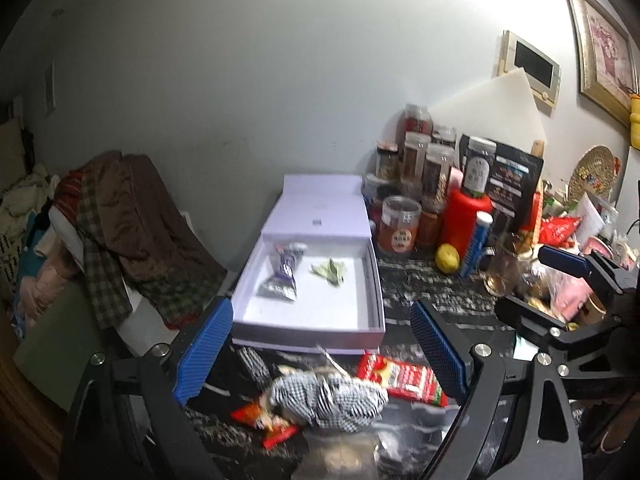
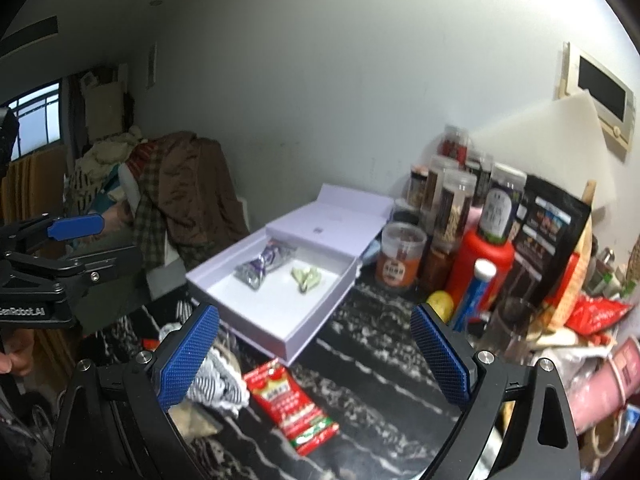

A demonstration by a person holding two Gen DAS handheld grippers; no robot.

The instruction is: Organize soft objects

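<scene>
An open lavender box (image 1: 308,320) (image 2: 276,320) lies on the dark marbled table. It holds a purple-silver packet (image 1: 282,274) (image 2: 260,266) and a small green packet (image 1: 330,271) (image 2: 306,278). In front of it lie a black-and-white checked cloth bundle (image 1: 328,398) (image 2: 218,380), a red snack packet (image 1: 402,378) (image 2: 292,404) and an orange-red wrapper (image 1: 264,420). My left gripper (image 1: 322,352) is open and empty, above the checked bundle. My right gripper (image 2: 316,354) is open and empty, above the red packet. Each gripper shows at the edge of the other's view.
Jars, a red bottle (image 1: 464,220) (image 2: 482,264), a blue tube (image 1: 476,240), a lemon (image 1: 447,258) and a black pouch (image 2: 548,240) crowd the table's right side. A glass (image 2: 514,332) stands near the right finger. Clothes (image 1: 132,216) (image 2: 180,200) pile on a chair at left.
</scene>
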